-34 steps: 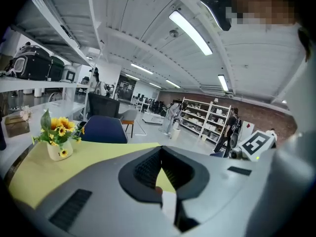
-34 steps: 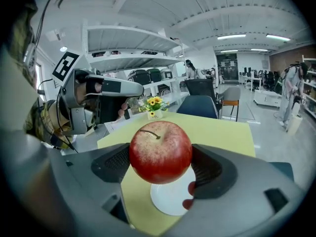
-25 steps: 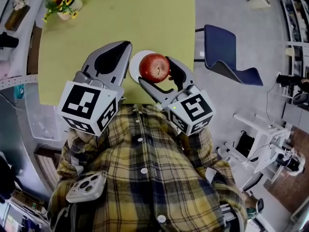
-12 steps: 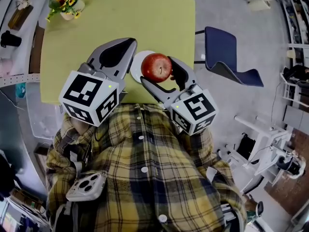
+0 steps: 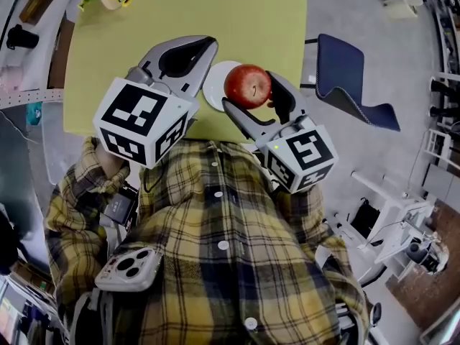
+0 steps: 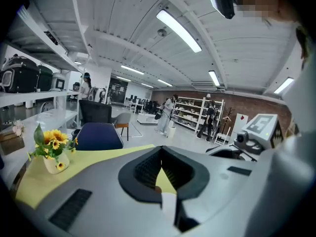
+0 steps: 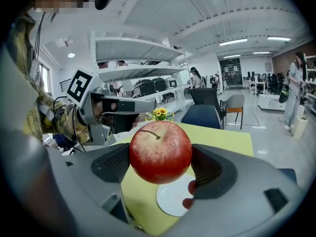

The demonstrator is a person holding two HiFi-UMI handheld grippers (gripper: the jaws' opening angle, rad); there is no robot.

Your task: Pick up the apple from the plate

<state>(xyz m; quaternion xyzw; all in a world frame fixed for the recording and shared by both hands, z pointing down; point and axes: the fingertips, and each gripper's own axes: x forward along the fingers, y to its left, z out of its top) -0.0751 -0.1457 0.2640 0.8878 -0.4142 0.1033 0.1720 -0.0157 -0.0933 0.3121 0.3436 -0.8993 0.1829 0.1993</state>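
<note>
The right tongs point(image 5: 253, 95) clamp the apple point(image 5: 247, 85) across its widest part, one jaw on each flank, stem up, so the round fruit cannot roll out. The apple hangs clear of the white plate point(image 5: 215, 86), which lies bare on the yellow tabletop point(image 5: 180, 13) and shows at the apple's 9 o'clock in the head view; the right gripper view shows the plate below the fruit with open air between them. By my reading the pick-up is essentially done. The left tongs point(image 5: 208, 46) sit closed and empty at the plate's 9 o'clock, parked aside, probably to leave the lift unobstructed.
</note>
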